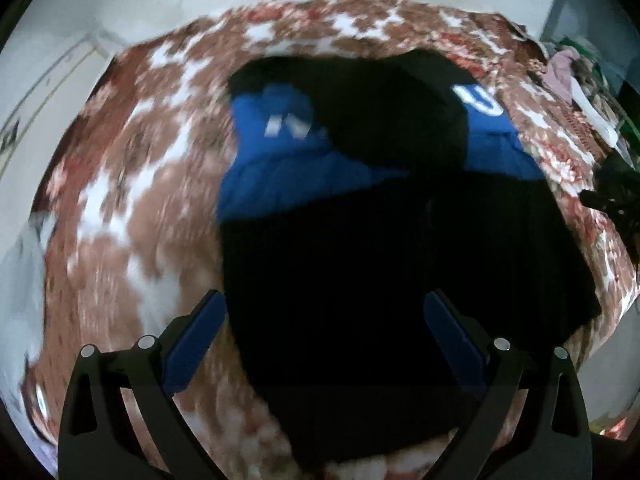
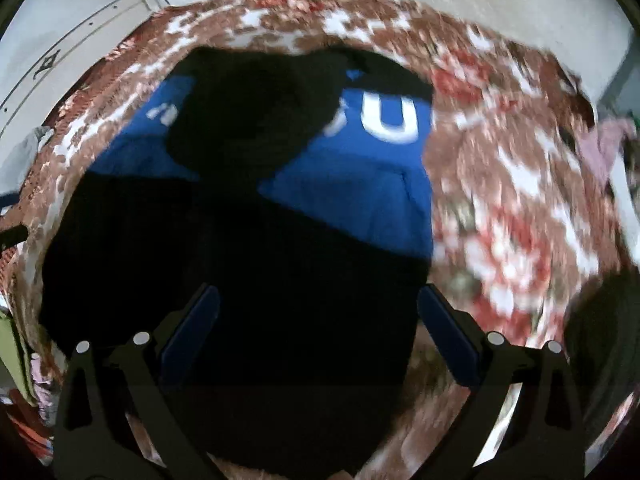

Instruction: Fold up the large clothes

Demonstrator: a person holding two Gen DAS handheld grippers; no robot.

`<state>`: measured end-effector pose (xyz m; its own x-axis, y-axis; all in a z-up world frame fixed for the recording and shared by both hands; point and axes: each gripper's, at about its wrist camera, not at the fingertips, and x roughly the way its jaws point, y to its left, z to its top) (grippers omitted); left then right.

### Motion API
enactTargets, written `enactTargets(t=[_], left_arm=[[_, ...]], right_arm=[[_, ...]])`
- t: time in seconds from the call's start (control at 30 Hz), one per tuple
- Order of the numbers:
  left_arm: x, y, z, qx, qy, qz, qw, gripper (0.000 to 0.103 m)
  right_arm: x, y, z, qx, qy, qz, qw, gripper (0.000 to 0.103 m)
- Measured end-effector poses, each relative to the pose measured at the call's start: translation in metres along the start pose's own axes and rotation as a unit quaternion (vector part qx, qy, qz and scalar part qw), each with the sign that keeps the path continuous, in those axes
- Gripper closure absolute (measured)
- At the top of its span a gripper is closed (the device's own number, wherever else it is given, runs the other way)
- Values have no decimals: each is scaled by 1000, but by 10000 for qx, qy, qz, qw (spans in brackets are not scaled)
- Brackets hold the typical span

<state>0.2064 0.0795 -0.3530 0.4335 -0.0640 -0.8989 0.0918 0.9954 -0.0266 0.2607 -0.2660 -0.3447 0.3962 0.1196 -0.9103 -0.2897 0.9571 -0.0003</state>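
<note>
Left wrist view: left gripper (image 1: 324, 320) hangs over the near part of the garment (image 1: 360, 300), jaws spread wide, nothing between the pads. The garment, black and blue with white lettering, lies on the bed's floral cover (image 1: 132, 200), nearer the cover's right edge in this view. Only this view shows a heap of mixed clothes (image 1: 576, 92) past the bed's far right corner and a black piece of hardware (image 1: 616, 196) at the right edge; whether it is the other gripper I cannot tell. Pale cloth (image 1: 20, 280) sits off the left edge.

Right wrist view: right gripper (image 2: 318, 312) likewise over the black lower part of the garment (image 2: 240, 280), jaws spread, empty. Here the white letter "U" (image 2: 390, 120) on the blue panel reads clearly; the left wrist view shows it smaller, near the cover's right edge. A black fold crosses the blue panel and hides the middle lettering in both views. Wide bare floral cover (image 2: 520, 200) right of the garment. Both frames are motion-blurred.
</note>
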Motion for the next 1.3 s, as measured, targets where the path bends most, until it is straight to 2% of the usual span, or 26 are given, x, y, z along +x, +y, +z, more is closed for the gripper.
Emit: enactTargets(t=[0.13, 0.3, 0.37, 0.5, 0.57, 0.67, 0.73, 0.77, 0.8, 0.93, 1.0, 1.13, 1.3], left_arm=[[7, 15, -46, -331, 308, -140, 9989, 5], [20, 24, -94, -470, 631, -331, 9963, 6], [24, 28, -105, -537, 750, -368, 9951, 6], [31, 32, -115, -672, 886, -744, 9910, 7], [39, 36, -120, -901, 958, -1166, 9844, 7], [58, 41, -128, -1242, 1140, -1459, 9748, 8], [68, 42, -132, -1485, 1221, -1690, 9667, 16], [68, 40, -130, -1563, 1175, -1828, 9635, 22], [64, 36, -126, -1581, 1076, -2002, 9609, 22], [51, 28, -112, -1678, 741, -2409, 9530, 18], [61, 33, -113, -1831, 826, -2396, 9499, 17], [82, 42, -125, -2043, 1132, -2134, 9486, 18], [66, 35, -119, -1963, 892, -2331, 9483, 19]], right_arm=[[8, -8, -36, 179, 334, -79, 9992, 5], [16, -22, -77, 402, 621, -312, 9968, 5], [20, -33, -93, 614, 846, -357, 9939, 5], [25, -50, -121, 963, 1181, -311, 9878, 5], [28, -57, -132, 1199, 1328, -222, 9836, 5], [32, -66, -147, 1539, 1493, -6, 9767, 5], [35, -69, -155, 1712, 1573, 165, 9725, 5], [36, -70, -159, 1805, 1615, 311, 9697, 5], [37, -70, -160, 1881, 1621, 449, 9677, 5], [38, -64, -158, 1961, 1628, 896, 9628, 5], [42, -57, -154, 1902, 1639, 1060, 9622, 5], [47, -45, -147, 1787, 1661, 1211, 9622, 5], [41, -38, -137, 1735, 1597, 1348, 9624, 5]])
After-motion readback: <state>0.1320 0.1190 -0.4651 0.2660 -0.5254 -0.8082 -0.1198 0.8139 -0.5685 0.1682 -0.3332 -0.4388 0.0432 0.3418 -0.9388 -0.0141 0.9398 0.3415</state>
